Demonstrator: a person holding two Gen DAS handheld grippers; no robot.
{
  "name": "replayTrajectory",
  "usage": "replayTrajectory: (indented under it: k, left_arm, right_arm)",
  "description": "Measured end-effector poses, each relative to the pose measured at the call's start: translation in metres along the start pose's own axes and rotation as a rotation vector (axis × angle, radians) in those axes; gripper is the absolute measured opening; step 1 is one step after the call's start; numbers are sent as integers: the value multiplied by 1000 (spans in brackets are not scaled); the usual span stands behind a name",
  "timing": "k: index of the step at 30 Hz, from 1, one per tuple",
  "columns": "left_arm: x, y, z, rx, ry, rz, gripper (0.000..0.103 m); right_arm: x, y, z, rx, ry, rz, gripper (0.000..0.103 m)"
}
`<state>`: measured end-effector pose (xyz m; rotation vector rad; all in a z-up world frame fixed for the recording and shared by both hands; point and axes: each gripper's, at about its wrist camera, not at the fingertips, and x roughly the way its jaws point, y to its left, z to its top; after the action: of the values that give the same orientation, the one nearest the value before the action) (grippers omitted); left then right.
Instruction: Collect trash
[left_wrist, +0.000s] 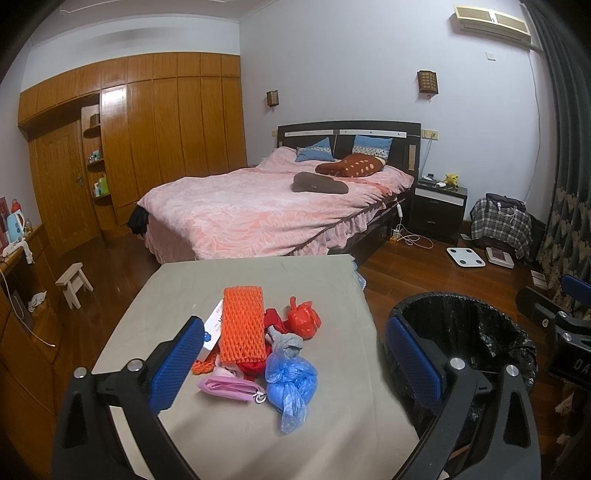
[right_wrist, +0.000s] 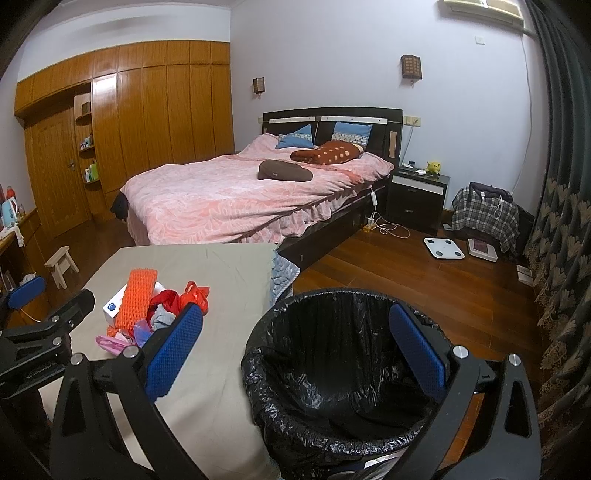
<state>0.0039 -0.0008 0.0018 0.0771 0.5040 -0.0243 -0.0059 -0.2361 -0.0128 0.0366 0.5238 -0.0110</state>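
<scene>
A pile of trash lies on a grey-covered table (left_wrist: 229, 435): an orange foam net (left_wrist: 242, 329), a white box (left_wrist: 213, 328), a red knotted bag (left_wrist: 303, 319), a blue knotted bag (left_wrist: 290, 380), a pink bag (left_wrist: 229, 388) and red and grey scraps. My left gripper (left_wrist: 295, 365) is open and empty, hovering just above the near side of the pile. A bin with a black liner (right_wrist: 340, 373) stands right of the table. My right gripper (right_wrist: 295, 354) is open and empty above the bin's left rim. The pile (right_wrist: 147, 310) shows at its left.
A bed with a pink cover (left_wrist: 266, 206) stands beyond the table. A wooden wardrobe (left_wrist: 155, 129) fills the left wall. A small stool (left_wrist: 74, 284) is on the floor at left. A nightstand (left_wrist: 439, 203), a scale (left_wrist: 465, 256) and curtains (left_wrist: 569, 221) are at right.
</scene>
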Motion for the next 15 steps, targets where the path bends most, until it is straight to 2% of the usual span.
replayTrajectory:
  k: [15]
  left_arm:
    - [0, 2, -2, -4, 2, -1, 97]
  right_arm:
    - [-1, 1, 2, -1, 0, 0, 98]
